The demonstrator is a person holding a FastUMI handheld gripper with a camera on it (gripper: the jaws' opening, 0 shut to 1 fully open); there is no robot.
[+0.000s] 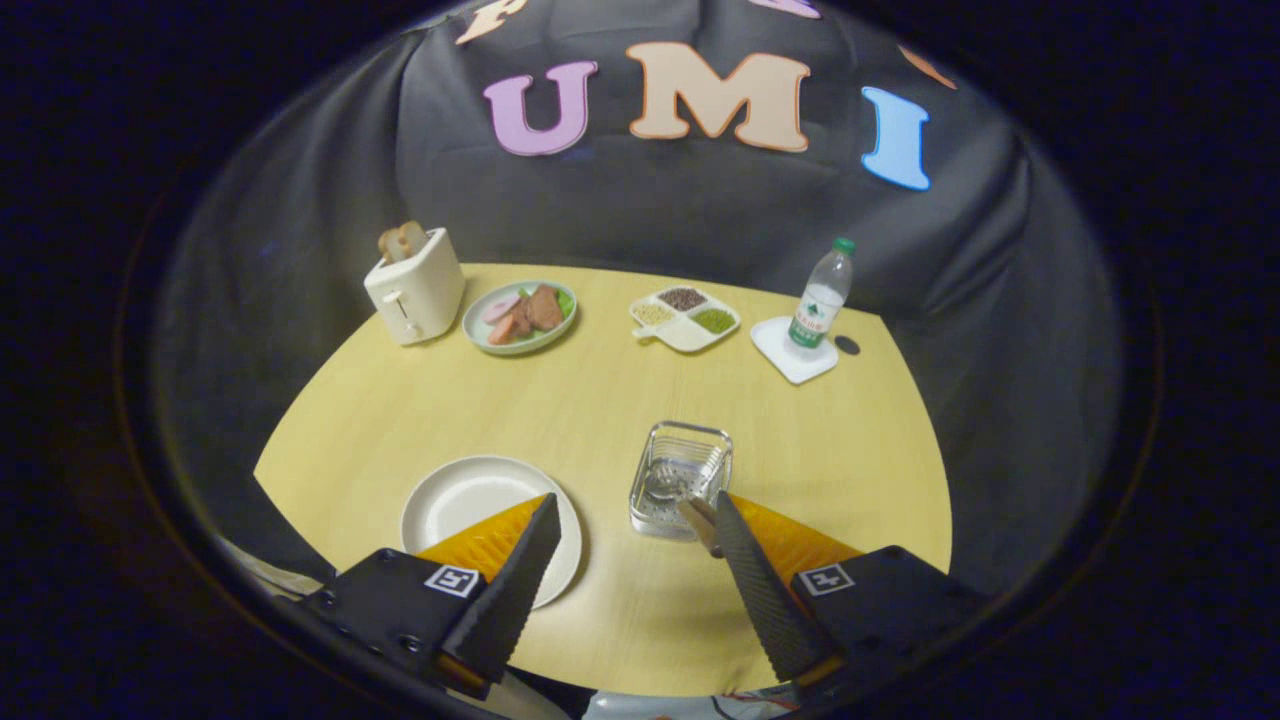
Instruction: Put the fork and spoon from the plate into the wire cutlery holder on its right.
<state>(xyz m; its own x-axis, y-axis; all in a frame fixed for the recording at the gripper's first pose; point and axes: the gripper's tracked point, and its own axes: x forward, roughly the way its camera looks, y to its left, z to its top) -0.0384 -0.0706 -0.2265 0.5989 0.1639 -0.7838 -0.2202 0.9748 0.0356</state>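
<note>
The white plate (470, 505) lies bare on the wooden table, partly behind my left finger. To its right stands the wire cutlery holder (680, 480), just ahead of my right finger. A spoon (668, 478) and a fork (700, 470) lie inside it, their wooden handles (700, 520) sticking out over the near rim beside the right fingertip. My gripper (635, 515) is open above the table, with nothing between its fingers.
At the back of the table (600, 400) stand a cream toaster (413, 285) with toast, a plate of food (520, 316), a divided snack dish (685, 315) and a water bottle (822, 295) on a white coaster (790, 352).
</note>
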